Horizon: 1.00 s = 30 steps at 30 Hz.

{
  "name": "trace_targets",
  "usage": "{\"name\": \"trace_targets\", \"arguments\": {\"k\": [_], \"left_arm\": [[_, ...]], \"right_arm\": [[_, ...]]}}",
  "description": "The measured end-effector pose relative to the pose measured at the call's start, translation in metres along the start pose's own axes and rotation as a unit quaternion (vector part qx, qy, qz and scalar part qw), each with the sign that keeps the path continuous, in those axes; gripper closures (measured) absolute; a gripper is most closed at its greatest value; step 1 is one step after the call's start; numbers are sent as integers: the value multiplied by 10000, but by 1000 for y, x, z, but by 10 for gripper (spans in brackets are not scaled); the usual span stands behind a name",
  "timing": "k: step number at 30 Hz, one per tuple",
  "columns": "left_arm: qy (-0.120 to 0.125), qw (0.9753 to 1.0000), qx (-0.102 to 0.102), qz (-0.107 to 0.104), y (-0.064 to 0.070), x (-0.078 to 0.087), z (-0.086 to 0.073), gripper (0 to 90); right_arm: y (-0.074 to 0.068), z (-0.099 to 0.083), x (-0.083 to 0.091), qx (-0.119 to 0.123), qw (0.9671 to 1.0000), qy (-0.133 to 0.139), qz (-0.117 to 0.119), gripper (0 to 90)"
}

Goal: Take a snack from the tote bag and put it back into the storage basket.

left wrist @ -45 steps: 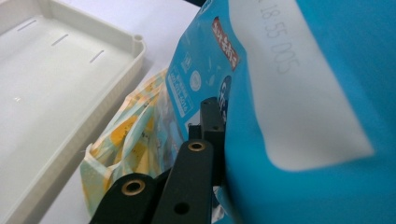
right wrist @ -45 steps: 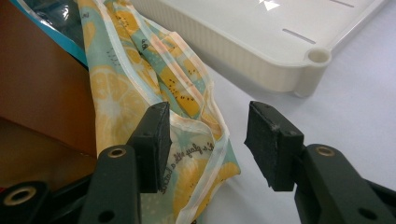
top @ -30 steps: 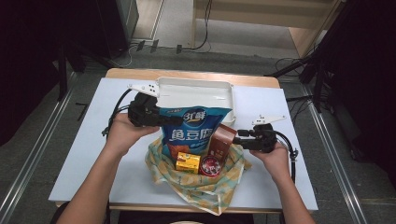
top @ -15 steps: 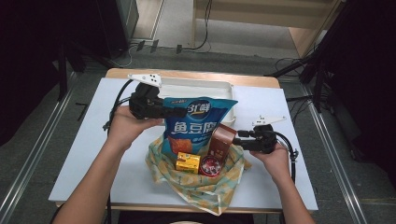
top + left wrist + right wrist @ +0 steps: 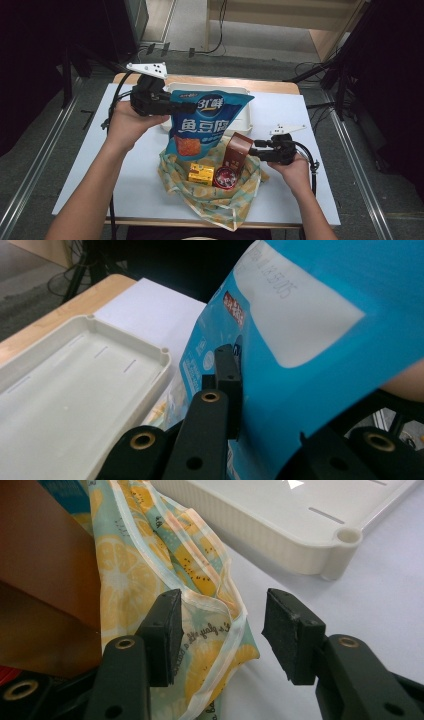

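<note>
A big blue snack bag (image 5: 210, 122) hangs tilted above a lemon-print cloth bag (image 5: 210, 197), over the table's middle. My left gripper (image 5: 184, 106) is shut on the snack bag's upper left edge; in the left gripper view the gripper (image 5: 240, 385) has one black finger (image 5: 225, 375) pressed flat on the blue bag (image 5: 310, 330). My right gripper (image 5: 257, 149) stands open at the cloth bag's right side, beside an upright brown box (image 5: 237, 150). In the right gripper view the gripper (image 5: 220, 627) has the cloth's hem (image 5: 210, 630) lying loose between its jaws.
A white plastic tray (image 5: 200, 88) lies behind the snack bag at the table's far side, also in view as tray (image 5: 75, 390) and tray (image 5: 300, 525). Inside the cloth bag sit a small yellow box (image 5: 201, 173) and a red round item (image 5: 227, 177).
My left gripper has raised the blue snack bag higher and tipped it, drawing it up from the cloth bag. The right gripper has stayed where it was.
</note>
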<state>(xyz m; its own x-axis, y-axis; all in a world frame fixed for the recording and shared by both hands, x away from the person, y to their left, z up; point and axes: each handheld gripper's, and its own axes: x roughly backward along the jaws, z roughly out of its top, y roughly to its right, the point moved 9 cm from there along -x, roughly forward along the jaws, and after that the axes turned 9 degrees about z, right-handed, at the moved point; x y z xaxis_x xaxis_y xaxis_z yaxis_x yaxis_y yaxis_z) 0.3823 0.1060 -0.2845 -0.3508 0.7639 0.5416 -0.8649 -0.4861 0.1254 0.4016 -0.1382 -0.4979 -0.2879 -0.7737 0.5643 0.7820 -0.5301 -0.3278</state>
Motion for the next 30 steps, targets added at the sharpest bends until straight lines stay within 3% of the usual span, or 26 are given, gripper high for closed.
{"name": "trace_targets", "arguments": {"k": [11, 21, 30], "left_arm": [[56, 9995, 96, 291, -14, 23, 4, 900], [35, 9982, 243, 544, -31, 42, -5, 900], [78, 9965, 442, 705, -49, 50, -9, 900]], "right_arm": [[-2, 0, -2, 11, 10000, -16, 41, 513], [-1, 1, 0, 78, 10000, 5, 24, 514], [0, 2, -2, 92, 10000, 17, 32, 513]]}}
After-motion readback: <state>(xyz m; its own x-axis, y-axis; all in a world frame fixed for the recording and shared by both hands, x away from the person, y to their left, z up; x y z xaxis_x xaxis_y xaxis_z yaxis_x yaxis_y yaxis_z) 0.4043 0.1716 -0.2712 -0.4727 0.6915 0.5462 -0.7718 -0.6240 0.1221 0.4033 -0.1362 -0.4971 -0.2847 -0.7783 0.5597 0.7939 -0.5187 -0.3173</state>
